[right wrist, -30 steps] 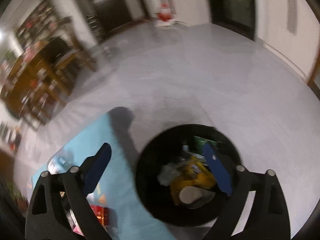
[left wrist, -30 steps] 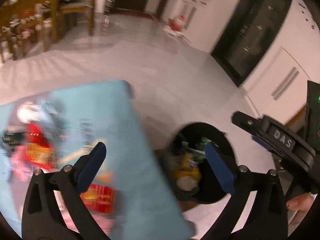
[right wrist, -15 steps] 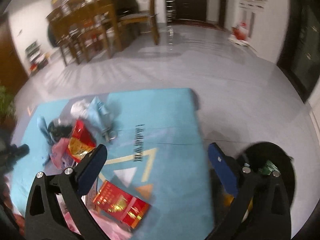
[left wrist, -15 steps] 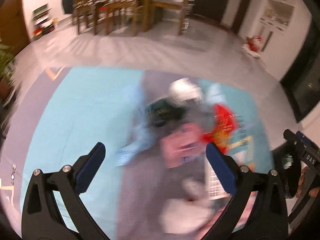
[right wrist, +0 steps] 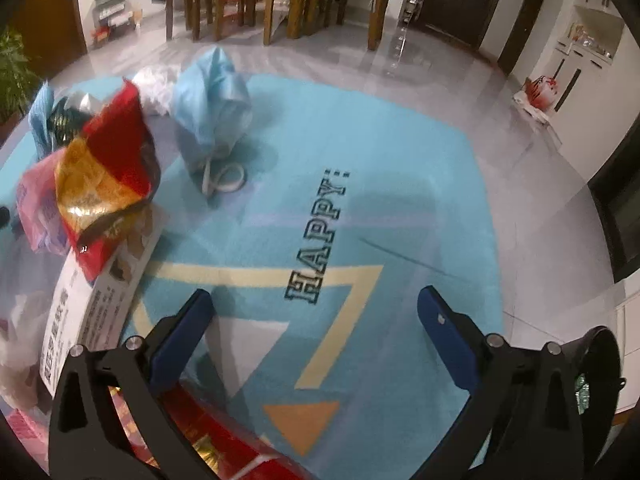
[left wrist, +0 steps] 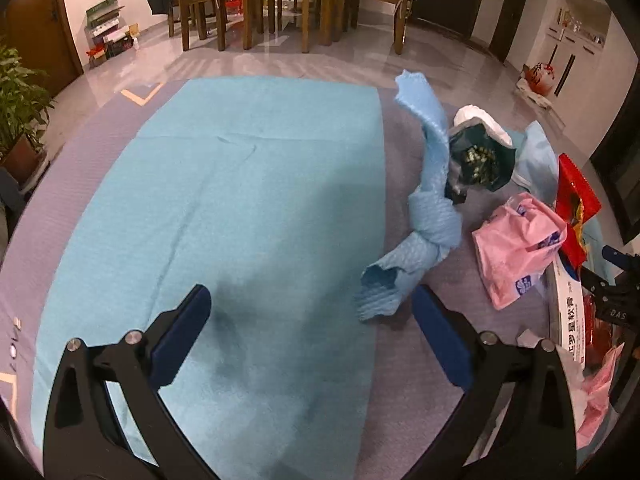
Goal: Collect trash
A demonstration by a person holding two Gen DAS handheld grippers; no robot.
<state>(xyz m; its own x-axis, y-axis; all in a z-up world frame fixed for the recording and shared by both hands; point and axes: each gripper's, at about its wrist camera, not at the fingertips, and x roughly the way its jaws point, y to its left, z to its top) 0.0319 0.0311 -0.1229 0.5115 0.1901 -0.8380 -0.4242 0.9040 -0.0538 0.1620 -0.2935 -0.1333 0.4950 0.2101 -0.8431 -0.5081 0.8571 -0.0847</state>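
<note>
Left tongs (left wrist: 308, 334) are hanging wide open over the blue mat (left wrist: 224, 208), pointing down at it, nothing between the pads and nothing held. Right tongs (right wrist: 316, 338) are also standing fully open with nothing gripped, hovering over the "HAPPY" print (right wrist: 318, 236) on the mat (right wrist: 360, 152). Trash is lying in a loose pile on the mat, along its right edge in the left wrist view: a knotted light blue cloth (left wrist: 430, 216) is sitting closest to the left tongs, just beyond the right pad; a dark green snack bag (left wrist: 478, 158) is lying behind it, touching a white crumpled piece (left wrist: 478, 118); a pink plastic bag (left wrist: 516, 248) is lying to the right of the cloth, near a red wrapper (left wrist: 574, 196) and a white medicine box (left wrist: 570, 320). In the right wrist view the same pile is sitting on the left side of the mat: red-and-gold snack bag (right wrist: 108, 160) is resting on top of the white box (right wrist: 96, 304), a light blue plastic bag (right wrist: 214, 104) with white drawstring is lying just behind it, and a red carton (right wrist: 224, 440) is lying under the left finger of the right tongs. A black bin (right wrist: 596, 384) is partly showing at the right edge, off the mat on the grey floor (right wrist: 460, 92). Wooden chairs (left wrist: 276, 0) are standing in the background.
</note>
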